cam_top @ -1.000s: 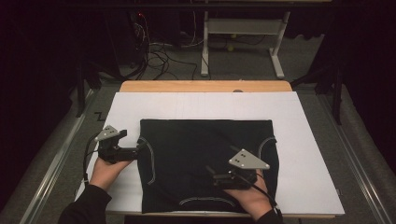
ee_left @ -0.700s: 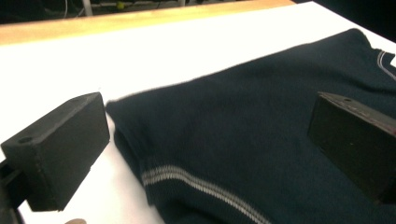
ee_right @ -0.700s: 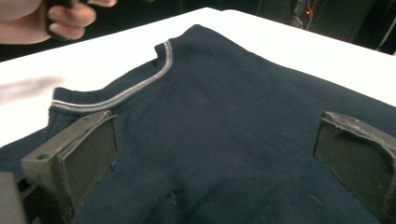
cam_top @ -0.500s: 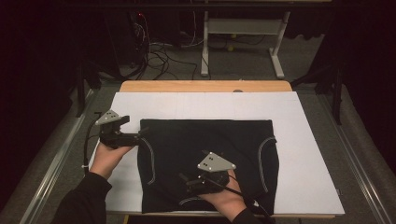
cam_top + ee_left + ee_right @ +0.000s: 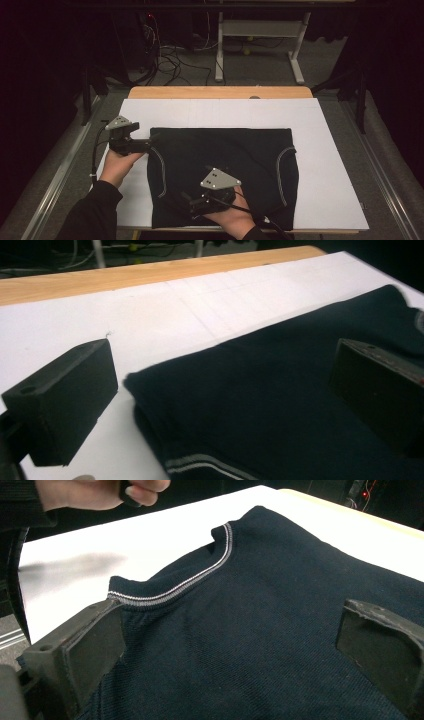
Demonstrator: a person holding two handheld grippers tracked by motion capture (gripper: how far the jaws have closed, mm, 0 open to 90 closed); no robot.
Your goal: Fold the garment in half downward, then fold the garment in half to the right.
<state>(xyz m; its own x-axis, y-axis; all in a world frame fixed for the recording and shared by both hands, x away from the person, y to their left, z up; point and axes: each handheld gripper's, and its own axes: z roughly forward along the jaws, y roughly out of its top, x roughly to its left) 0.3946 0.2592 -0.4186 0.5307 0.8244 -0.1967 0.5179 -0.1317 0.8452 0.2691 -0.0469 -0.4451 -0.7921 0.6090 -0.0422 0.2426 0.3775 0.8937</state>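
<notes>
Nearest the person, the right gripper point(image 5: 192, 204) hovers over the near-left part of a dark navy garment point(image 5: 225, 155), its jaws spread wide with only cloth between them and nothing gripped. It looks lined up toward the pale striped trim point(image 5: 200, 577) that curves along the garment's left side, probably to pinch a fold there.

The garment lies flat and folded into a rough rectangle on a white table cover point(image 5: 330, 150), nearer the front edge than the far one. A matching stripe point(image 5: 284, 170) curves down its right side.

A little farther away, at the garment's far-left corner, the left gripper point(image 5: 149, 145) is held low with its jaws also wide apart; the corner of the cloth point(image 5: 145, 385) sits between them, not yet clamped. The two tools seem placed at the left edge so that side can be lifted together.

Nothing else rests on the cover, so no obstacle blocks either gripper. Beyond it runs a strip of bare wooden tabletop point(image 5: 220, 92). Farther still, on the dim floor, are tangled cables point(image 5: 170, 55) and a pale metal frame point(image 5: 260, 35).
</notes>
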